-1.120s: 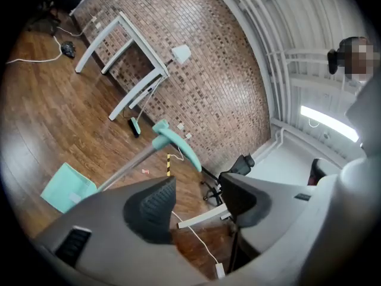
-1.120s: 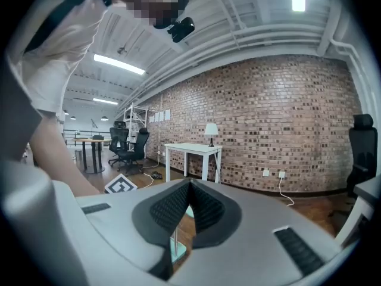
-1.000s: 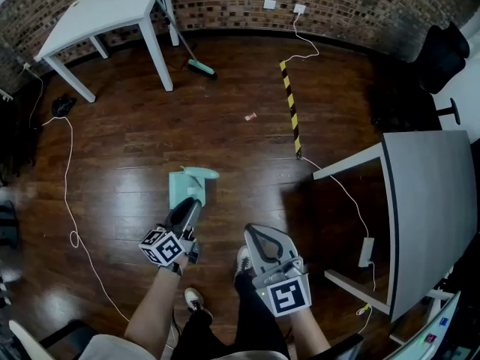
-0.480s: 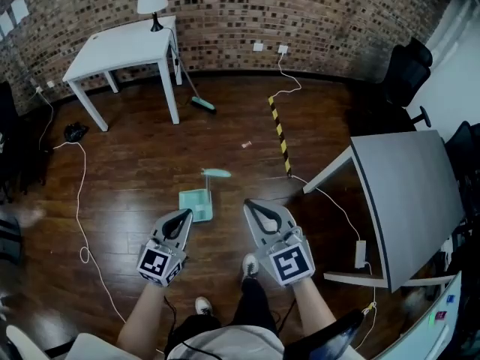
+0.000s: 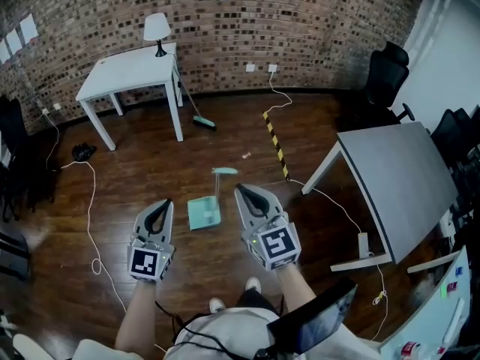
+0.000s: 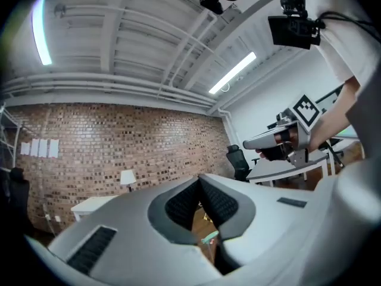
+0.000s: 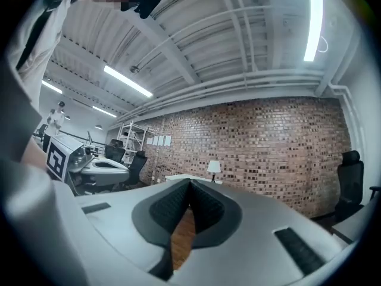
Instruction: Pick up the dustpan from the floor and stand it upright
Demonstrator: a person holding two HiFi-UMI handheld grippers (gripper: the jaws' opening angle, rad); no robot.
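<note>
Dark wooden floor (image 5: pixel 127 178) in a brick-walled room. Nearest: two forearms reach forward side by side, each gripper pointing level and away from the person. Left gripper (image 5: pixel 166 202): jaws clenched, nothing between them. Right gripper (image 5: pixel 239 190): jaws pressed together, likewise empty. Between and just beyond them: teal dustpan (image 5: pixel 204 214), pan on the floor, long handle rising from it, touched by neither gripper. Judgement: the standing step appears done, and the item looks upright and self-supporting. The next move calls only for keeping clear of the handle, which would likely tip at a nudge. Farther: striped floor tape (image 5: pixel 276 142); broom (image 5: pixel 202 121) by a white table (image 5: pixel 127 72) bearing a lamp (image 5: pixel 156 28); grey table (image 5: pixel 401 178) at right.
</note>
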